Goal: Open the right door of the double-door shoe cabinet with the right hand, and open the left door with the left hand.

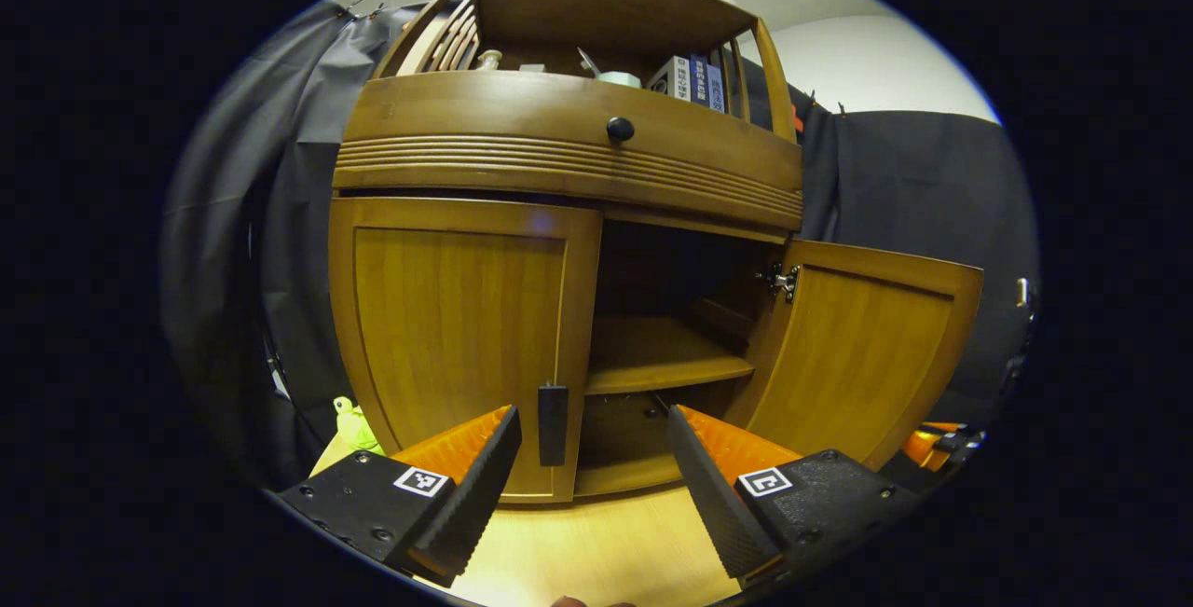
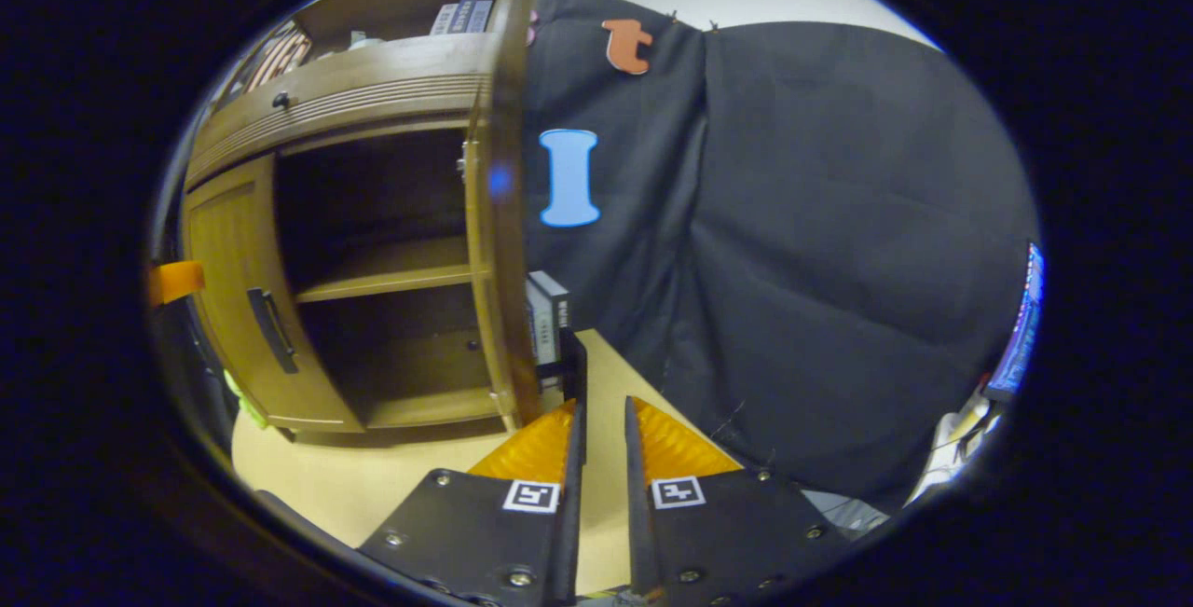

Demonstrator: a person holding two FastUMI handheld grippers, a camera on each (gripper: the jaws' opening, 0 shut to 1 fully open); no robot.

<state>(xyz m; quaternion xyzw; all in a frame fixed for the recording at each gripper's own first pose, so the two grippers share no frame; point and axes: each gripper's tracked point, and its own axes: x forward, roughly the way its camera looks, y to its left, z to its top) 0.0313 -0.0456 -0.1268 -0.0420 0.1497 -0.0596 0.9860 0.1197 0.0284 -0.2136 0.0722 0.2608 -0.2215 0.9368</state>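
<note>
Two fingers (image 1: 485, 476) flank left door handle (image 1: 552, 424); unclosed

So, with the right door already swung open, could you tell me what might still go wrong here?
1. The left gripper is open in front of the left door's handle but not yet around it; a poorly aligned close could pinch the door's edge or slip off.
2. The open right door sticks out, so an arm could bump it.

Recording booth, black cloth (image 2: 839, 215) (draped) — wooden cabinet (image 1: 559, 159)
</note>
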